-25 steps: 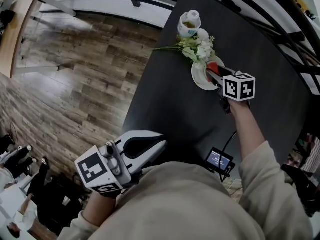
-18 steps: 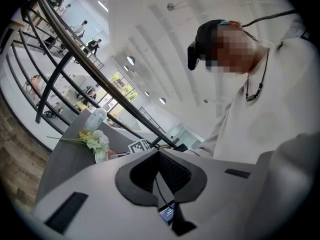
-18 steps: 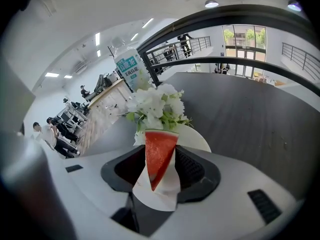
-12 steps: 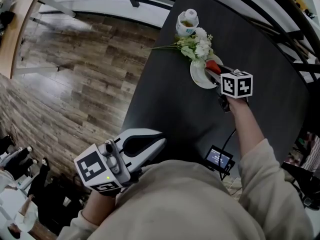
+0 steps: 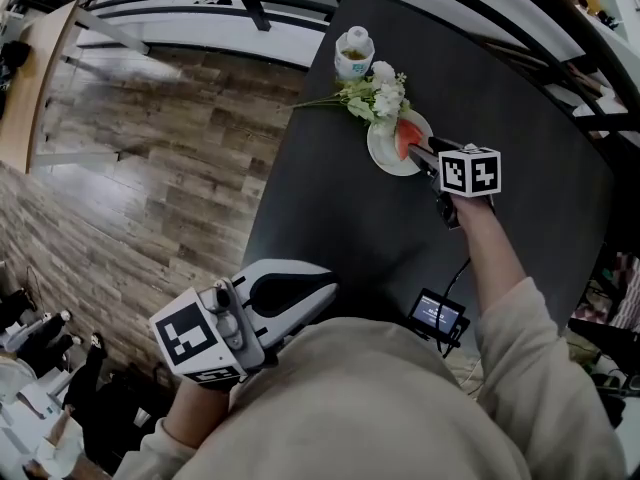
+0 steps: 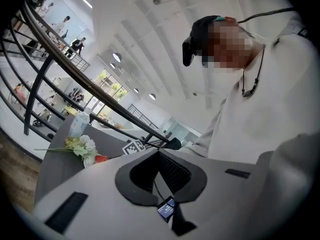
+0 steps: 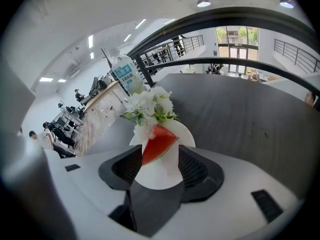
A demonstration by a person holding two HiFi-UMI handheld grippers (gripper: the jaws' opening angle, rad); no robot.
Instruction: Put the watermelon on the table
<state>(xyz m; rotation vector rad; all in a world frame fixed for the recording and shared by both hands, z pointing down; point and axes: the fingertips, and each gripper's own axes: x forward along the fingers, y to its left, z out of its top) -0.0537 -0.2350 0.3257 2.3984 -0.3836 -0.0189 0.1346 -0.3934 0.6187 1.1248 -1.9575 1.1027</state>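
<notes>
A red watermelon slice (image 5: 405,138) lies on a small white plate (image 5: 383,158) at the far side of the black table (image 5: 340,218). My right gripper (image 5: 418,151) reaches down to it and is open. Its jaws have just been opening. In the right gripper view the slice (image 7: 159,143) sits on the plate (image 7: 160,176) between the spread pads of the right gripper (image 7: 160,150), its left edge close to the left pad. My left gripper (image 5: 330,290) hangs near my body off the table's near left corner. The left gripper (image 6: 159,153) is shut on nothing.
White flowers (image 5: 375,93) lie just beyond the plate, with a plastic bottle (image 5: 353,53) behind them at the table's far edge. A small screen device (image 5: 437,317) on a cable sits at the near edge. Wooden floor (image 5: 150,148) lies to the left, railings beyond.
The right gripper's jaws have spread wider around the watermelon slice, and more of the slice now shows on the plate. The left gripper has hardly moved.
</notes>
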